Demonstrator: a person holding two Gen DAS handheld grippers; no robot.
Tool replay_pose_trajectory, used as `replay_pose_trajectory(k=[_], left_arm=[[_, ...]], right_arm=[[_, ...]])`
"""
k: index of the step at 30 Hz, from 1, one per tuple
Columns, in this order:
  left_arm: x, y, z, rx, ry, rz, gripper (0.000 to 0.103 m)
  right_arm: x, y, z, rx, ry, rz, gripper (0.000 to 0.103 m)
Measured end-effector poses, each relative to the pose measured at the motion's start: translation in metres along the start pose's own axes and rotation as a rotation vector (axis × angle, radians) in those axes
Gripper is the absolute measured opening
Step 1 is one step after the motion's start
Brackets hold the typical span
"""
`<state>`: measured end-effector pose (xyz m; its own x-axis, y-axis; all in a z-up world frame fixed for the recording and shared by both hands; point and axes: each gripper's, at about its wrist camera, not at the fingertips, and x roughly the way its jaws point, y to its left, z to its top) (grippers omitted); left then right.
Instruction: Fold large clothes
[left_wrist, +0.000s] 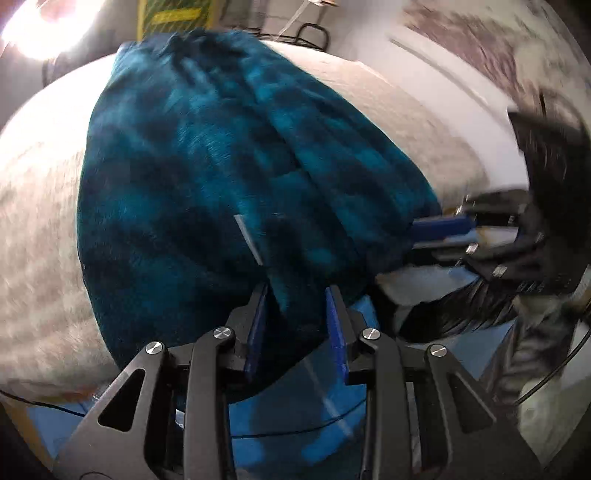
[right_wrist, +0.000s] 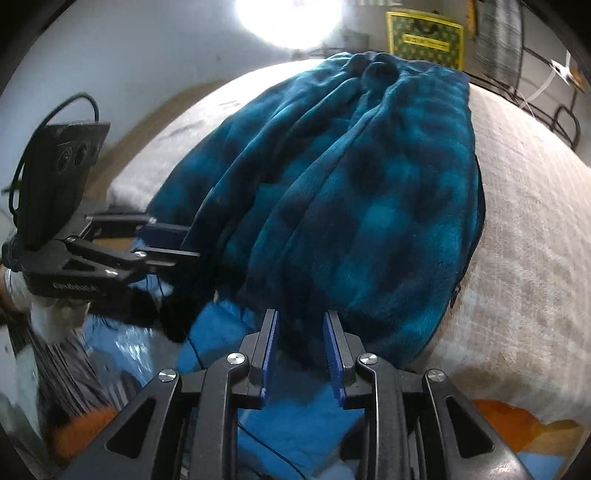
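Observation:
A large fleece garment (left_wrist: 229, 177) in blue and black plaid lies bunched lengthwise on a grey-white bed cover (left_wrist: 40, 206). It also fills the middle of the right wrist view (right_wrist: 351, 192). My left gripper (left_wrist: 297, 291) is shut on the garment's near edge, with fabric between its blue pads. My right gripper (right_wrist: 300, 317) is shut on the near edge further along. Each gripper shows in the other's view, the right one (left_wrist: 439, 229) at the right and the left one (right_wrist: 173, 240) at the left, both pinching the same hem.
The bed cover (right_wrist: 524, 221) spreads beyond the garment. A bright lamp (right_wrist: 288, 18) glares at the back. A green-yellow box (right_wrist: 424, 40) and a black wire rack (right_wrist: 554, 107) stand behind the bed. Blue fabric (right_wrist: 306, 435) and cables lie below the grippers.

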<state>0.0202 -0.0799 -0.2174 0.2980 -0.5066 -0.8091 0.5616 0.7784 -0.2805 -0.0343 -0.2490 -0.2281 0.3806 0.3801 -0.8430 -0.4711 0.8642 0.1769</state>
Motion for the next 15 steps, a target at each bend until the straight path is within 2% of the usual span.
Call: replay_pose_trajectory(k=[2, 3, 4, 5, 6, 7, 8, 11, 13, 15], left_arm=[[-0.012, 0.006, 0.001, -0.043, 0.005, -0.038, 0.03], [-0.02, 0.01, 0.0, -0.068, 0.002, -0.05, 0.03], [-0.03, 0.016, -0.002, -0.096, -0.005, -0.051, 0.033], [-0.042, 0.023, -0.006, -0.128, -0.016, -0.052, 0.037], [-0.047, 0.028, -0.008, -0.15, -0.027, -0.055, 0.049], [-0.056, 0.036, -0.012, -0.18, -0.044, -0.054, 0.061], [-0.068, 0.049, -0.019, -0.224, -0.061, -0.036, 0.063], [-0.071, 0.085, -0.034, -0.342, -0.034, -0.051, 0.064], [-0.063, 0.11, -0.041, -0.457, 0.002, -0.076, 0.064], [-0.054, 0.121, -0.044, -0.523, 0.023, -0.114, 0.064]], right_arm=[[-0.014, -0.001, -0.001, 0.0, -0.023, 0.034, 0.028], [-0.021, -0.004, 0.0, 0.007, -0.036, 0.051, 0.036], [-0.028, -0.009, 0.0, 0.016, -0.046, 0.051, 0.048], [-0.035, -0.016, -0.001, 0.029, -0.055, 0.041, 0.055], [-0.044, -0.025, -0.003, 0.05, -0.07, 0.027, 0.064], [-0.051, -0.038, -0.005, 0.08, -0.082, 0.024, 0.064], [-0.055, -0.047, -0.007, 0.109, -0.083, 0.03, 0.064], [-0.055, -0.089, -0.02, 0.266, -0.063, 0.099, 0.066], [-0.047, -0.106, -0.022, 0.336, -0.039, 0.169, 0.066], [-0.037, -0.117, -0.025, 0.382, -0.021, 0.224, 0.066]])
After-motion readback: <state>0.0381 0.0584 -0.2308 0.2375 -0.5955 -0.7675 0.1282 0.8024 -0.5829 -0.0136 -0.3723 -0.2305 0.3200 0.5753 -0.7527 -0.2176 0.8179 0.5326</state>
